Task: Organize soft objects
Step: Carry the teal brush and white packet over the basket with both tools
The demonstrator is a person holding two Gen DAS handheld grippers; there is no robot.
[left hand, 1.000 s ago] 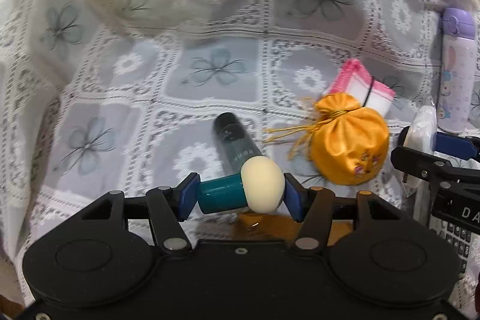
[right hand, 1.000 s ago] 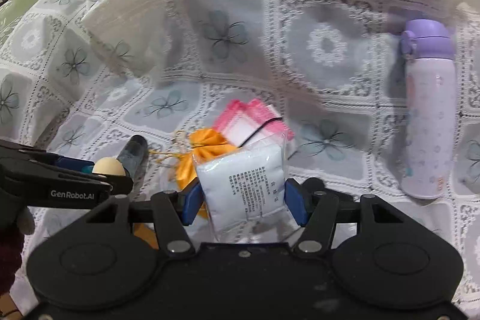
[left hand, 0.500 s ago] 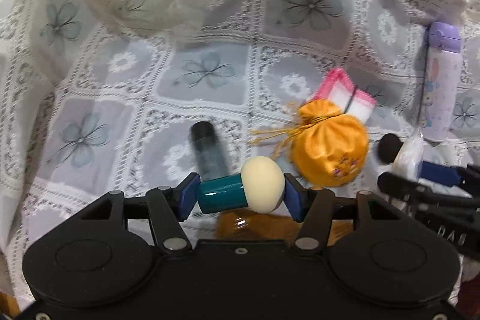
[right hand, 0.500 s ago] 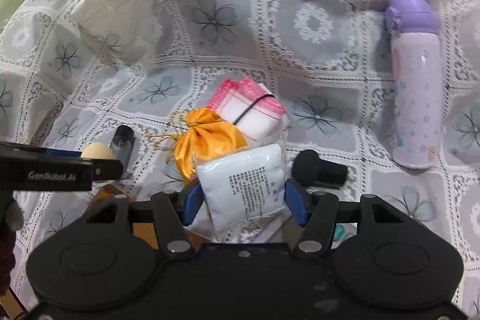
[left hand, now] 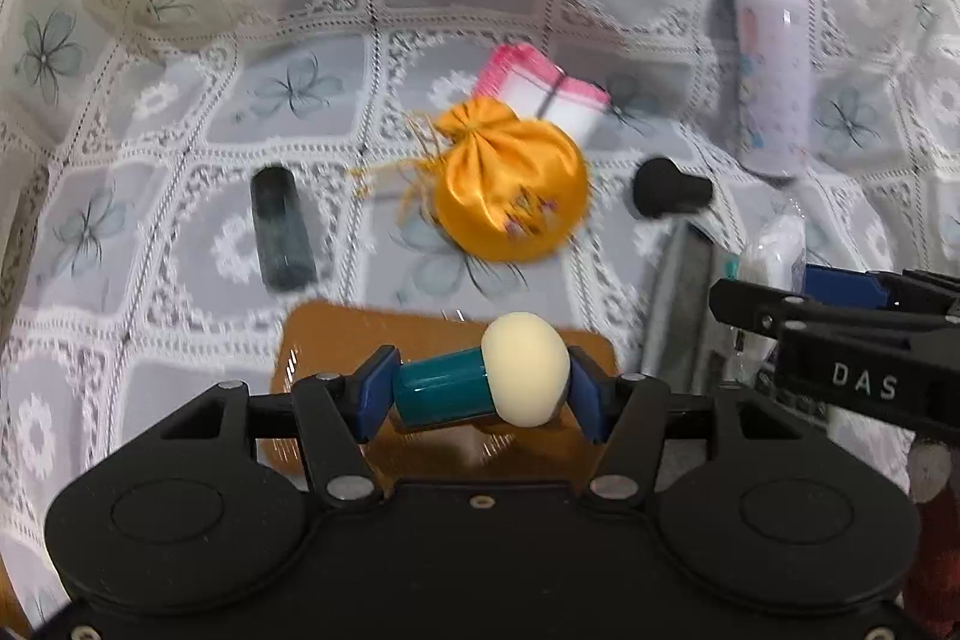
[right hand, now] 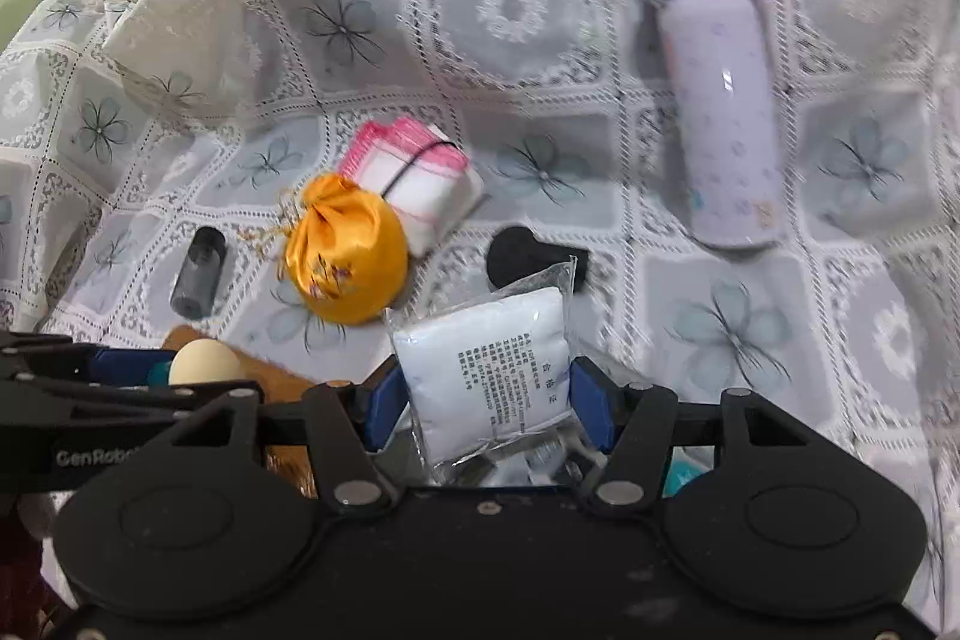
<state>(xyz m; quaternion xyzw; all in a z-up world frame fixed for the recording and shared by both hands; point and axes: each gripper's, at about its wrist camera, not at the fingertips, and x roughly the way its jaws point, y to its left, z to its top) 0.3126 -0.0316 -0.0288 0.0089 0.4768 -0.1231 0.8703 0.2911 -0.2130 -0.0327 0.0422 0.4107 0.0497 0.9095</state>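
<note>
Left gripper [left hand: 477, 393] clamped on a makeup sponge applicator [left hand: 483, 385]: teal handle against the left pad, cream foam head against the right pad, lying crosswise between the fingers. It hangs above a brown flat board [left hand: 336, 340] at the near edge of the lace-covered worktop [left hand: 180, 244].

Right gripper [right hand: 486, 403] clamped on a clear-wrapped white cotton pad packet [right hand: 489, 370]; printed text faces the camera, and the packet stands up past the fingertips with plastic wrap sticking out above and below.

On the worktop beyond both grippers:
- Orange satin drawstring pouch [left hand: 510, 187], roughly centre, gold cords trailing to its left.
- Pink-edged white cloth stack [left hand: 540, 91] bound with a black band, touching the pouch on its far side.
- Dark cylindrical tube [left hand: 282, 229] lying flat, left of the pouch, apart from it.
- Black sponge applicator [right hand: 528, 253] right of the pouch, just beyond the packet's top edge in the right wrist view.
- Lilac-capped bottle [right hand: 717, 100] lying far right, well apart from the rest.

Both views motion-blurred.
</note>
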